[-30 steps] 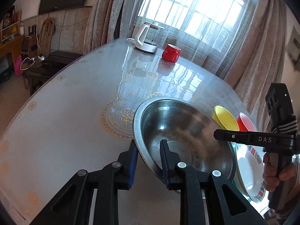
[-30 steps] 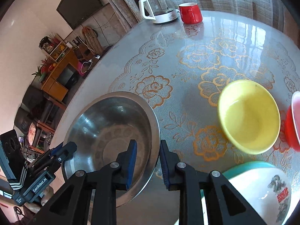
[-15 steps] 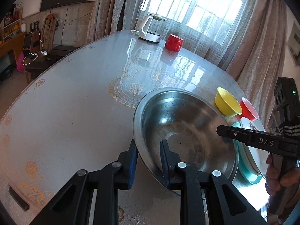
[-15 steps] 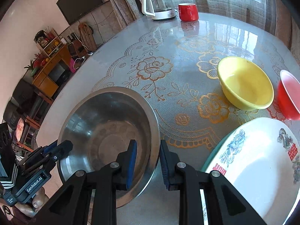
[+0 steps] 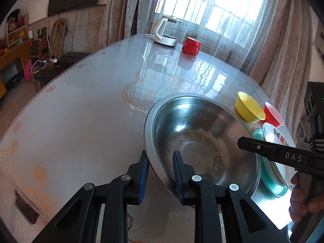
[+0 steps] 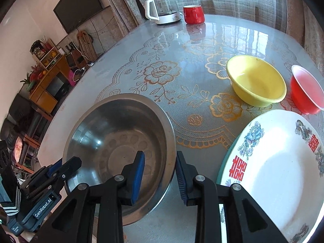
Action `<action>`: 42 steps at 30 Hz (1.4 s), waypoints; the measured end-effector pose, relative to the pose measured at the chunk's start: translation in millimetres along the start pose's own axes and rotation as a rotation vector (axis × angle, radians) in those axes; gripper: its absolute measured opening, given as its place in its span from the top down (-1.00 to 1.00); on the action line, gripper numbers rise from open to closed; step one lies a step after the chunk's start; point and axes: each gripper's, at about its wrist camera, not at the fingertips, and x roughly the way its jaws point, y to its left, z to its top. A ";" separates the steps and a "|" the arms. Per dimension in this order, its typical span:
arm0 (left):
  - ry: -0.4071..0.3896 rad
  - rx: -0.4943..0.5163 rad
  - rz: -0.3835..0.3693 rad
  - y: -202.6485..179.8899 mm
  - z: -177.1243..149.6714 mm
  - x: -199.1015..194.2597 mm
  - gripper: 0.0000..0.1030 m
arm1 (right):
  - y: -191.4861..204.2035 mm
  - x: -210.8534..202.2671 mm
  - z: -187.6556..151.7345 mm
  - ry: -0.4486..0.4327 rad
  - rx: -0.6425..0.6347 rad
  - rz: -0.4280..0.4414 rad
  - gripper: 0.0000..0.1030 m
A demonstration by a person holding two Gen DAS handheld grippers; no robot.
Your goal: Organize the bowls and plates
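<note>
Currently the large round stainless-steel bowl rested on the floral-patterned table, pinched at its rim by the left gripper. The right gripper, jaws just opening, straddled the opposite rim unclamped; the white printed plate lay at its three o'clock.

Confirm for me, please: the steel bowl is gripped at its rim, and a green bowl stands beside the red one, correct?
Not quite: the bowl beside the red bowl is yellow, not green, as the right wrist view shows. The steel bowl is indeed gripped at its rim by the left gripper.
</note>
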 end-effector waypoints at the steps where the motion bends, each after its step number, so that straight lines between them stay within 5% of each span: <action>1: -0.005 0.004 0.005 -0.6 -0.9 -1.2 0.56 | 1.2 -1.4 -1.7 -0.001 0.000 -0.003 0.38; 10: -0.021 0.002 0.027 -3.2 -7.1 -6.1 0.53 | 3.0 -4.2 -12.4 -0.013 0.014 0.010 0.36; 17: -0.026 0.027 0.067 -8.0 -4.0 0.4 0.53 | -2.3 0.2 -8.6 -0.033 -0.006 -0.012 0.62; 31: -0.049 0.083 0.184 -24.1 3.5 1.9 0.51 | -13.9 -17.9 -9.6 -0.117 0.016 0.035 0.44; 42: -0.114 0.137 0.192 -46.3 12.5 -15.3 0.47 | -34.4 -44.9 -15.7 -0.185 0.048 0.057 0.40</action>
